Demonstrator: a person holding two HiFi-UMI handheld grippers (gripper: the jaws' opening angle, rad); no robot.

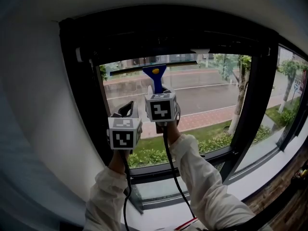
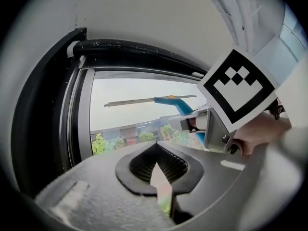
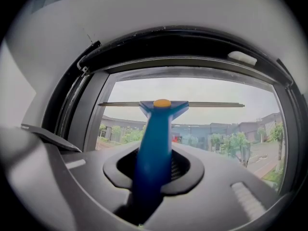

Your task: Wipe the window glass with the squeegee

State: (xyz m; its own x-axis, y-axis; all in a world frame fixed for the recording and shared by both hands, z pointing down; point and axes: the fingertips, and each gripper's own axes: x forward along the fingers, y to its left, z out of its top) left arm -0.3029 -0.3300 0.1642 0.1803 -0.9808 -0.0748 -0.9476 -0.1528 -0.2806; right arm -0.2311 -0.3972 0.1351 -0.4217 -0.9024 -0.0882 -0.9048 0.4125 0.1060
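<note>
The squeegee [image 1: 155, 74] has a blue handle with an orange button and a long thin blade lying level against the window glass [image 1: 211, 88], near its top edge. My right gripper [image 1: 160, 89] is shut on the squeegee's handle [image 3: 155, 143], which runs up between the jaws to the blade [image 3: 211, 105]. My left gripper [image 1: 126, 110] hangs lower and to the left, close to the glass, shut with nothing in it [image 2: 159, 171]. The left gripper view shows the squeegee [image 2: 169, 100] and my right gripper [image 2: 208, 127] to its right.
A black window frame [image 1: 86, 105] surrounds the pane, with a thick black mullion [image 1: 253, 112] on the right and another pane beyond. A white wall [image 1: 33, 119] lies left. The sill [image 1: 159, 196] runs below, and cables hang from both grippers.
</note>
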